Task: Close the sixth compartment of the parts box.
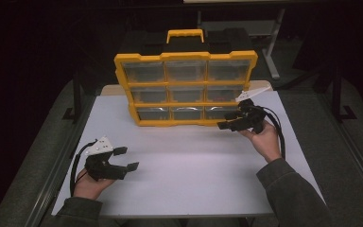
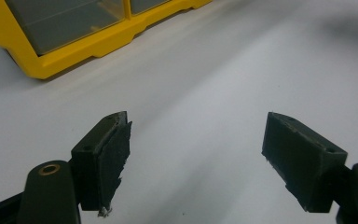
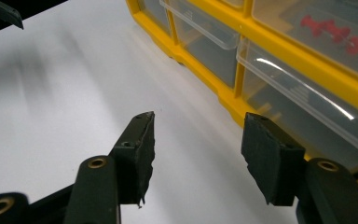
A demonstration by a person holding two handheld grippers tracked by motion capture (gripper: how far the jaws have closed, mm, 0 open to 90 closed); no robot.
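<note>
The right gripper, jaws released and empty, nears the yellow organizer's bottom drawer. Its clear plastic looks light, stiff and slippery, so grip the protruding lip. The left gripper is also released.

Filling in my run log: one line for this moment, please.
left tongs: open, empty | right tongs: open, empty, by organizer's bottom-right drawer | drawers: shut

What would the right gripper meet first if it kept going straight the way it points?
Probably bare table: the open right gripper aims along the yellow organizer's bottom drawers, which pass close by its right jaw, so a brush there is possible.
</note>
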